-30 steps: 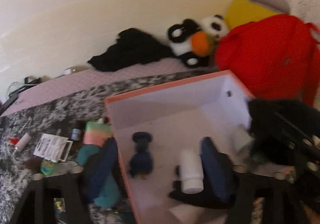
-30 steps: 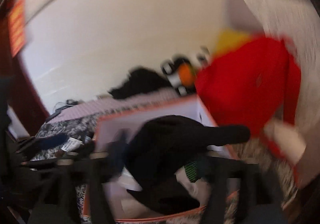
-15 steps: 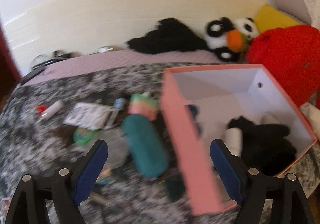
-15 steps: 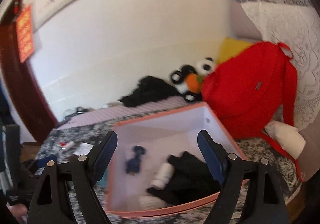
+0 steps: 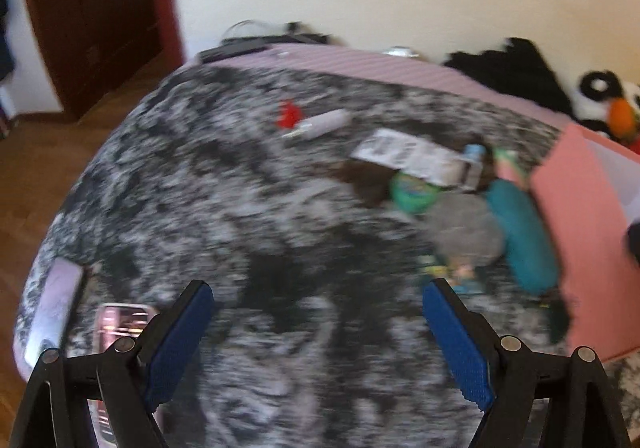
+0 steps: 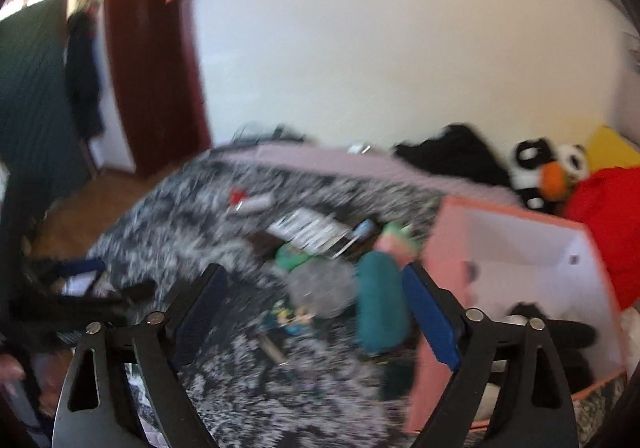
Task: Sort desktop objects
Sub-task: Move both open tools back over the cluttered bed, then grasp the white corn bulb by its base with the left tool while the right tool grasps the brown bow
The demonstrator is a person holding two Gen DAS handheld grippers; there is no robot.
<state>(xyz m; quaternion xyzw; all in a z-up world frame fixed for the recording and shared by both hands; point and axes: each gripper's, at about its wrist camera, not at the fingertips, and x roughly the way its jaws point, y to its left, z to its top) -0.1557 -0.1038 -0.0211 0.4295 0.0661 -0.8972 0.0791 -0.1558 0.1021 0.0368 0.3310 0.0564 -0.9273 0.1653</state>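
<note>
Loose items lie on the black-and-white blanket (image 5: 248,208): a teal case (image 5: 520,232) (image 6: 378,300), a white printed packet (image 5: 416,158) (image 6: 308,232), a green round tub (image 5: 412,188), a grey disc (image 5: 464,232) and a red-capped tube (image 5: 320,120). To their right stands the pink box (image 5: 580,248) (image 6: 440,248) with black cloth (image 6: 548,328) inside. My left gripper (image 5: 316,288) hangs open over bare blanket, left of the items. My right gripper (image 6: 314,272) is over the pile, its jaws opening with nothing between them.
A pink phone (image 5: 120,324) lies near the blanket's front left corner. Black clothing (image 5: 508,68), a panda plush (image 6: 552,168) and a red backpack (image 6: 612,216) sit along the wall. The bed drops to wooden floor (image 5: 48,152) on the left, by a dark door (image 5: 92,8).
Both views have swung left, from the pink box to the loose items. The black cloth that was between the right fingers now lies in the box.
</note>
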